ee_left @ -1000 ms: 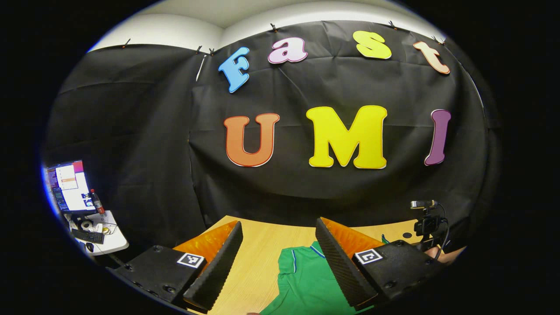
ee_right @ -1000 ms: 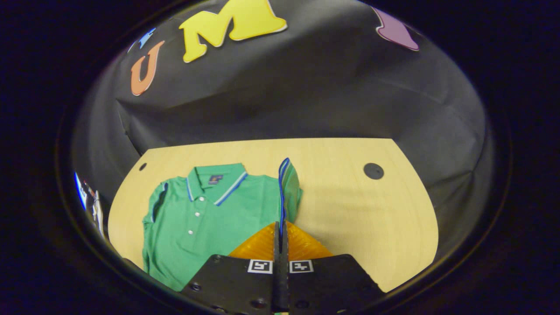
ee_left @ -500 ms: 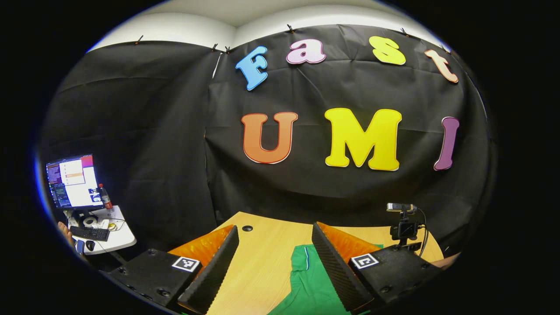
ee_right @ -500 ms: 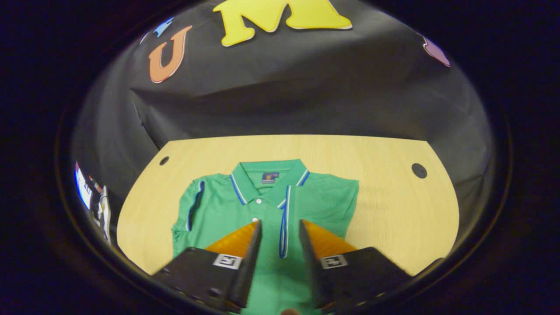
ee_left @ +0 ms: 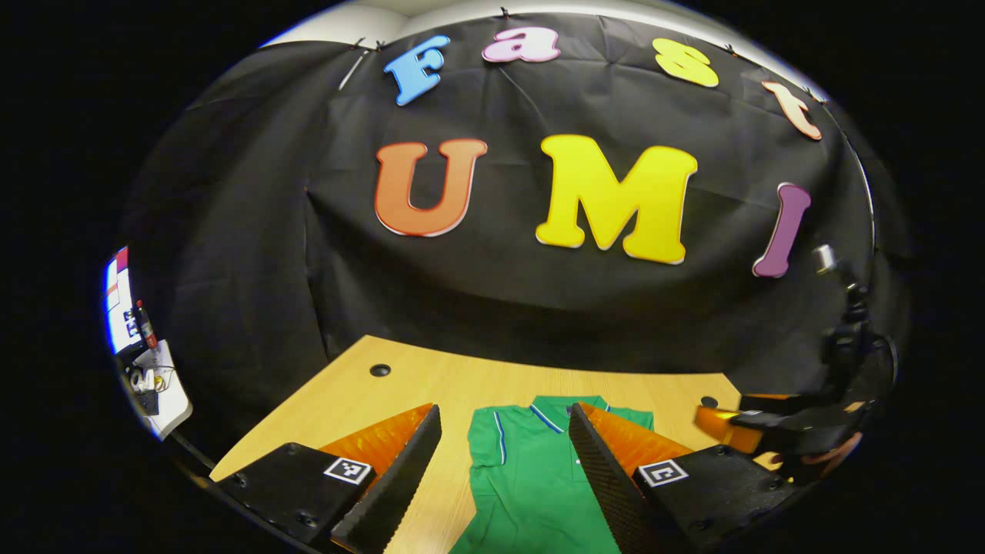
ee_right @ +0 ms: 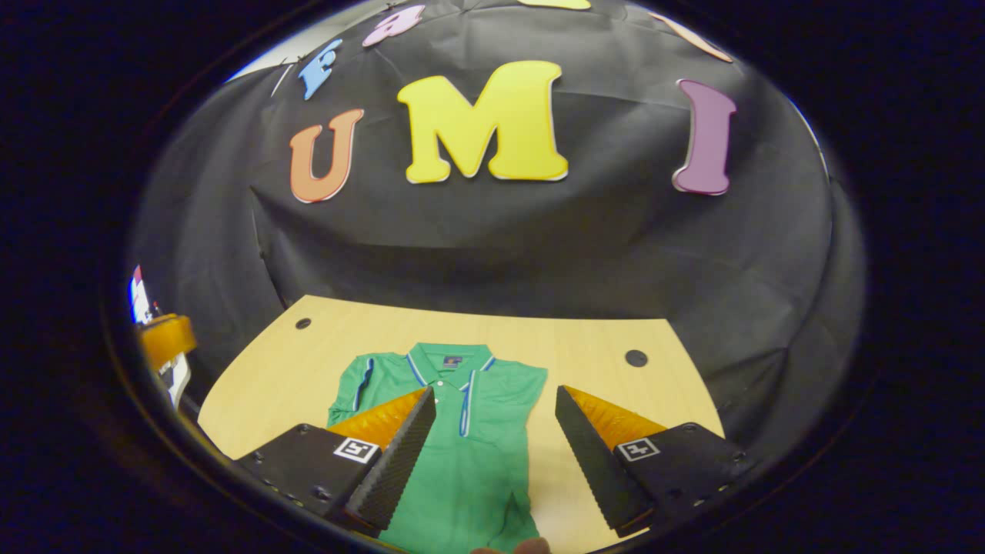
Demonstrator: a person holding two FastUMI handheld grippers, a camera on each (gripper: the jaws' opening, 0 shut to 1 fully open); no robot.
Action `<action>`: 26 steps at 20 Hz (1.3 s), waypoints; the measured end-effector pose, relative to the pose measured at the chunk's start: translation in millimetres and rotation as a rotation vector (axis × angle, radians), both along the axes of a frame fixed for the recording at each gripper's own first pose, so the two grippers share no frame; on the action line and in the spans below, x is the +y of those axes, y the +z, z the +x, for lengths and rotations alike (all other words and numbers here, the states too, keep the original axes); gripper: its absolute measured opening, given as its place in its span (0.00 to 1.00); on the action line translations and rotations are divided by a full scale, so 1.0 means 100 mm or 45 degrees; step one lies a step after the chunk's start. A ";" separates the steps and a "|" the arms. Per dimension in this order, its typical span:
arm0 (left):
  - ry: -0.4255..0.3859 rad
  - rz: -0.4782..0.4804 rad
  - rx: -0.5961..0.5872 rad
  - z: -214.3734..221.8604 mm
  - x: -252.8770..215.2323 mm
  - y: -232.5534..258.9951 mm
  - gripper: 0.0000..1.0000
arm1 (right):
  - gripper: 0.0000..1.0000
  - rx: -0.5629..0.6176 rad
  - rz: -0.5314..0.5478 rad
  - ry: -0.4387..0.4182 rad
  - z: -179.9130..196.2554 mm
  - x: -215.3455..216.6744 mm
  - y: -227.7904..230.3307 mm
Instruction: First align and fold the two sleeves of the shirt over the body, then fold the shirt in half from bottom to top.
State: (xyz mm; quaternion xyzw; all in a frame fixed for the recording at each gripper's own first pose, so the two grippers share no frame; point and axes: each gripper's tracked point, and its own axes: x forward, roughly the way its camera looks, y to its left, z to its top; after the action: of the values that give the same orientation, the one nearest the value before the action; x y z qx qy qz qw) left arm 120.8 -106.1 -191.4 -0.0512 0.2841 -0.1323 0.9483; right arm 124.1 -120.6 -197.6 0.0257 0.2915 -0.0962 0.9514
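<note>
The green polo shirt [ee_right: 454, 431] lay flat on the wooden table [ee_right: 608, 369], collar away from me. My right gripper [ee_right: 492, 454] hovered over its right half, fingers apart and empty. My left gripper [ee_left: 500, 469] hung spread above the still-unfolded left sleeve [ee_left: 483, 435], which I judged nearer to it.

Light wooden table [ee_right: 616, 385], side desk [ee_left: 165, 392] with monitor [ee_left: 117, 308], bottle [ee_left: 145, 326]

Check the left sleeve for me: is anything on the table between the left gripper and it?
Nothing visible. The left gripper is open over the shirt, and the left sleeve lies flat on bare table. The right sleeve is already folded over the body.
</note>
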 end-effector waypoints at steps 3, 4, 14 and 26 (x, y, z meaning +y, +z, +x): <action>-0.063 -0.014 0.178 0.22 -0.18 -0.59 1.00 | 0.96 -0.049 -0.053 -0.021 -0.33 -0.14 0.31; -0.071 -0.016 0.244 0.26 -0.19 -0.79 1.00 | 0.96 -0.071 -0.073 -0.030 -0.40 -0.19 0.40; -0.188 0.256 0.626 0.95 -0.33 -2.56 1.00 | 0.95 -0.001 -0.212 -0.171 -0.90 -0.79 0.40; -0.250 0.368 0.710 1.11 -0.34 -3.04 0.76 | 0.95 0.139 -0.182 -0.159 -0.99 -0.81 0.05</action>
State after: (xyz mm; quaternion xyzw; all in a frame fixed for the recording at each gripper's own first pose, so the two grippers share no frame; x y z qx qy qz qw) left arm 231.8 -140.5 -495.8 0.0772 0.5522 -0.1624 0.8141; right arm 25.4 -201.6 -192.2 -0.0294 0.3330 -0.1771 0.9257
